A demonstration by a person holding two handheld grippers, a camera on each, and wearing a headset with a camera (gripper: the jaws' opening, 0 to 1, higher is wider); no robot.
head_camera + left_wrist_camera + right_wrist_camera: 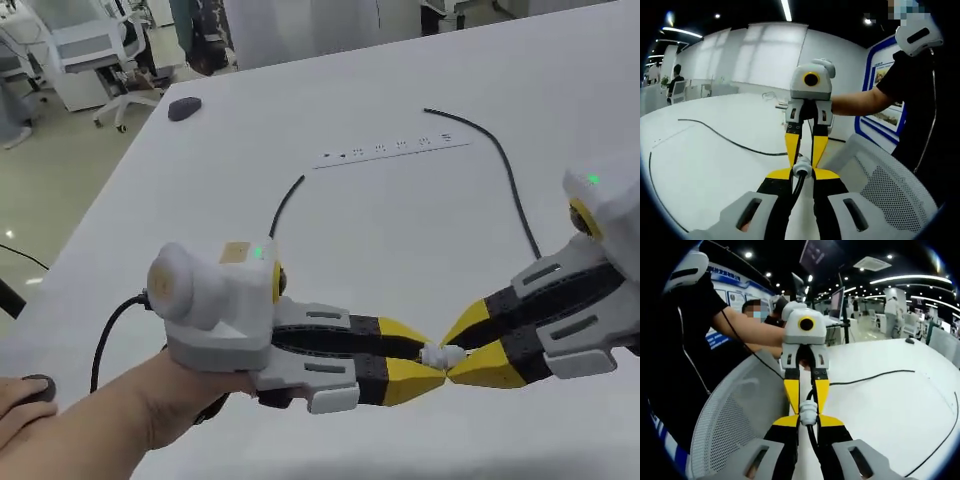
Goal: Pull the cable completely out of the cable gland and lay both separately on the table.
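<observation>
Head view shows the left hand-held gripper (pixel 432 358) and the right hand-held gripper (pixel 458 362) meeting tip to tip above the near part of the tabletop (pixel 400 250), with the cable gland (pixel 443 354) caught between them. Held nose to nose like this, each tool can anchor one side of the joint. Drawing them apart along one line would then likely slide the cable (pixel 511 182) through the gland rather than bend it. Both pairs of jaws are closed down narrow around the gland. Whether one of them pinches the cable just behind it instead of the gland body cannot be told. The gland is a small white fitting, rounded and stubby, held in the air clear of the tabletop. The cable is thin, black and limp. In the left gripper view and the right gripper view it runs out of the gland and back between each tool's own jaws, so it appears threaded through and not yet pulled free. Its slack lies in a long curve on the far right of the tabletop, past a white power strip (pixel 395 150), which suggests a good length must pass through before the two can be laid apart.
</observation>
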